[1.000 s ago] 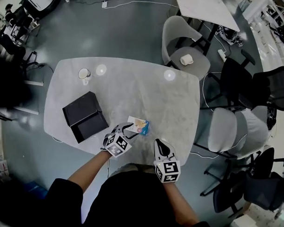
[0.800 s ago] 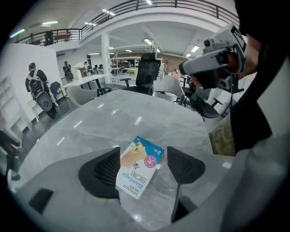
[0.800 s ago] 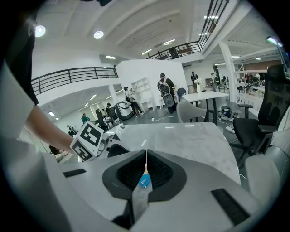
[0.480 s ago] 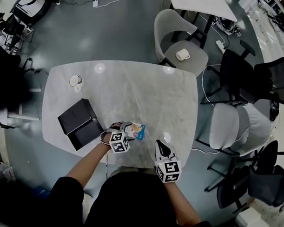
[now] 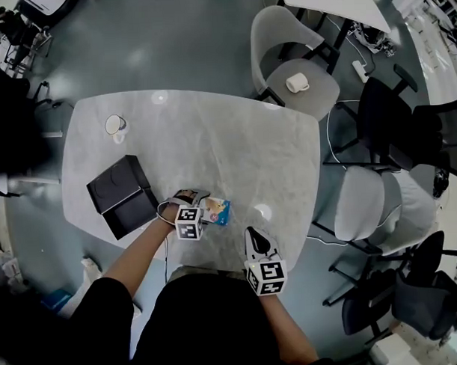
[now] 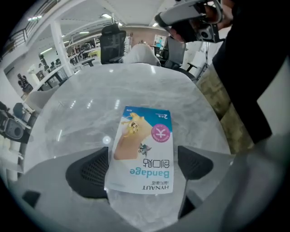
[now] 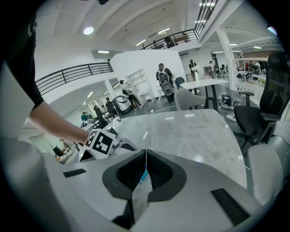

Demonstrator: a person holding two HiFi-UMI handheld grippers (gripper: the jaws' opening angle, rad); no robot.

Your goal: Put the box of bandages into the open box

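The bandage box, white with blue print and a cartoon picture, lies flat on the grey marble table, near its front edge. My left gripper points steeply down over it. Its jaws have just been opening and now stand wide, one on each side of the box's near end, with neither pad pressing on it. The black open box sits to the left of that gripper. My right gripper hovers at the table's front edge, right of the bandage box. Its pads are shut together with nothing between them.
A white mug stands at the table's far left corner. Grey and black chairs crowd the right side, and one seat carries a small white object. The person's body is close against the near table edge.
My left gripper has dropped onto the bandage box and rolled its wrist, and its jaws have spread wider. The right gripper has sunk slightly. The camera view has shifted.
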